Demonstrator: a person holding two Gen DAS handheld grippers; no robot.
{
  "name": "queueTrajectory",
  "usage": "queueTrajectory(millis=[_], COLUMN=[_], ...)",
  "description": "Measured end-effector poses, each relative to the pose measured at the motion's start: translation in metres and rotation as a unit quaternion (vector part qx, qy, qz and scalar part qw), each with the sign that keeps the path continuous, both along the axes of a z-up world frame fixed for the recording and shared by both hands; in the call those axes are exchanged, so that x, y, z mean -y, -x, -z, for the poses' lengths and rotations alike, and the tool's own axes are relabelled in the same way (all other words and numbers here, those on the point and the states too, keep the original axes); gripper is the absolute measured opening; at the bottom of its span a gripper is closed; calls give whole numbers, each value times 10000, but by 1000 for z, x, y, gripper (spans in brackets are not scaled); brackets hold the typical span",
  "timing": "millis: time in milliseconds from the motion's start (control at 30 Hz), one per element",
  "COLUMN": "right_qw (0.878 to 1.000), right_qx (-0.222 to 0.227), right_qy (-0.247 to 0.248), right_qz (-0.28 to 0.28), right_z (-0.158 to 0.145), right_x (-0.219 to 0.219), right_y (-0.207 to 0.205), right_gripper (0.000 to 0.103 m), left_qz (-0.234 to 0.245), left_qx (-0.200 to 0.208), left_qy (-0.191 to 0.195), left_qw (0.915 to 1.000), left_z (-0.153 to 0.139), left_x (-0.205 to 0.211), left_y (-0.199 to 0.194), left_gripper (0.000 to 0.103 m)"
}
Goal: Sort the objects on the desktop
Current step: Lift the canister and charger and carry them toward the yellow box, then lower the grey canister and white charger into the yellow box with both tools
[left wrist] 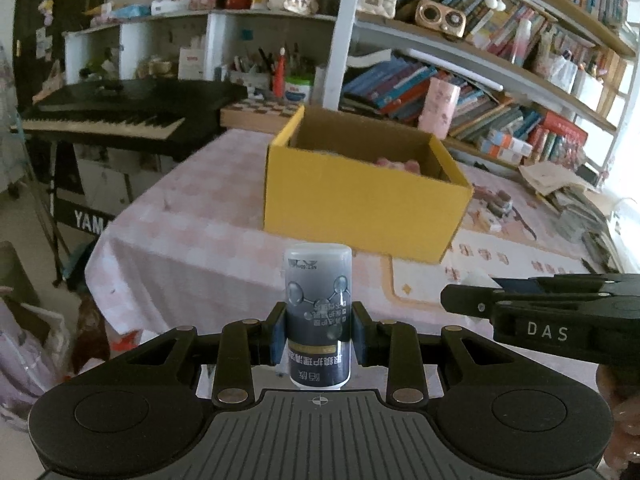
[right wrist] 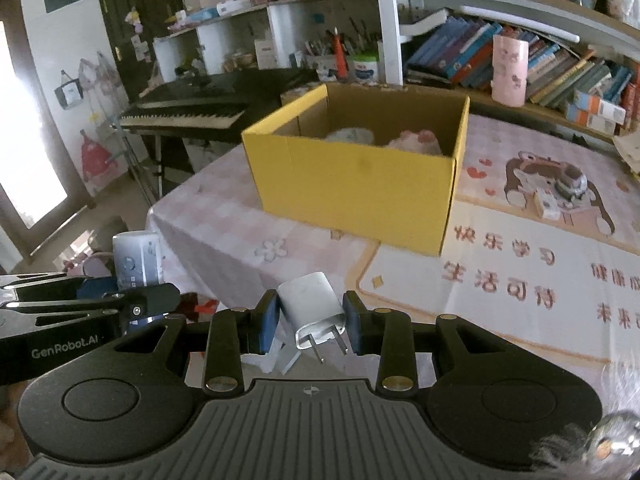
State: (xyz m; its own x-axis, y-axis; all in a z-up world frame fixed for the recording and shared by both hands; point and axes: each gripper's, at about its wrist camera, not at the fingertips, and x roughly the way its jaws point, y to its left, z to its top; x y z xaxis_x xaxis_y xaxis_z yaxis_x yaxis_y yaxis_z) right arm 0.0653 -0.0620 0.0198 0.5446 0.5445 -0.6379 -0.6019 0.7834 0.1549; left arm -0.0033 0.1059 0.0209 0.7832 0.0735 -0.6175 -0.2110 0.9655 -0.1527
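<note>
The table [right wrist: 224, 224] is draped in a soft cloth of pale pink and white checks, and a smooth printed mat [right wrist: 520, 280] with a cartoon bear and red characters lies over its right part. The landmark is the yellow cardboard box [right wrist: 360, 184], a matte, square-edged carton with plain brown inner walls, standing open-topped on the cloth with one corner on the mat. Inside the box lie a pale rounded thing and a pink lumpy one, both too blurred to name. Behind the box to the left stands a black keyboard [left wrist: 108, 120] with a row of white keys; behind it to the right run shelves of slanting books [left wrist: 460, 96].

In front of the box, held above the table, the left gripper [left wrist: 319, 334] has its blue pads clamped on a small cylindrical bottle [left wrist: 318, 304], glossy, with a translucent rounded cap and a dark grey printed label, standing upright between the jaws.

Also in front of the box, the right gripper [right wrist: 311, 326] pinches a white charger plug [right wrist: 312, 310], a smooth rounded plastic block tilted sideways, its two flat metal prongs pointing toward the camera.
</note>
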Motion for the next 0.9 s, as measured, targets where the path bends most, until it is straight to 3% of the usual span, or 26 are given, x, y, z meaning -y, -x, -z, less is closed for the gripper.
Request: queueTrajectory(millis=[200, 567, 733, 900], right_qw=[9998, 9954, 9933, 9917], right_qx=[138, 899, 1109, 1238], right_qy=[-158, -315, -259, -99], right_qz=[-43, -143, -200, -329], right_z=[-11, -51, -59, -59], right_x=[-4, -7, -10, -16], right_y=[-26, -104, -147, -180], right_gripper=[32, 32, 32, 32], left_qz=[-83, -154, -235, -130], left_qx=[201, 908, 1223, 1268], left_qy=[-29, -225, -340, -535], left_qw=[9998, 9955, 9916, 9904], left_z=[-12, -52, -70, -79], left_x=[-2, 3, 2, 5], left_y=[-29, -103, -142, -178], left_gripper=[31, 31, 31, 31])
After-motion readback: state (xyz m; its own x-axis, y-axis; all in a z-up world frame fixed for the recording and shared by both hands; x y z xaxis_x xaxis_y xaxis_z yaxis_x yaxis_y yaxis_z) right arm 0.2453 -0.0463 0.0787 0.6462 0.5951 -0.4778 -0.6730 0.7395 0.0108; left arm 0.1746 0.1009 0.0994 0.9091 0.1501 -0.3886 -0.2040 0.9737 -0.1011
